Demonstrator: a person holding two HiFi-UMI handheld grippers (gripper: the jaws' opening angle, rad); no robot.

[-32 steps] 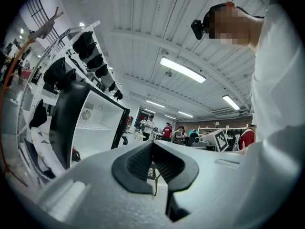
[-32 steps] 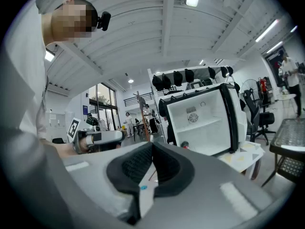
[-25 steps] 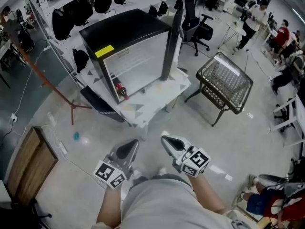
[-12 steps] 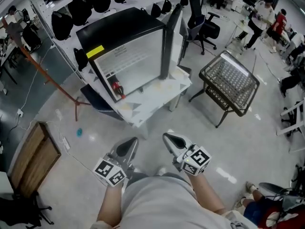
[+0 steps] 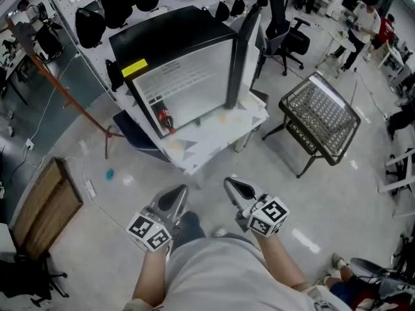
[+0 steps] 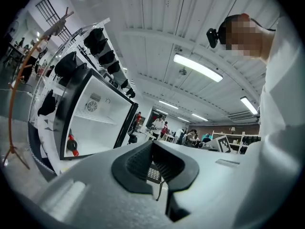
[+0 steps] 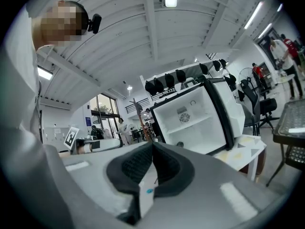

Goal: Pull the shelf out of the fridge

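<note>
Black fridge [image 5: 185,76] seemingly nearer now

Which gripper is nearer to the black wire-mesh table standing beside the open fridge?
Right. The right gripper is in front of the black wire-mesh table, to its left; the left gripper is farther left, beyond the right one.

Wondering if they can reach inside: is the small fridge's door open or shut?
Open. The door stands swung out beside the fridge, and the white inside, with its shelf and a bottle, is in plain view.
</note>
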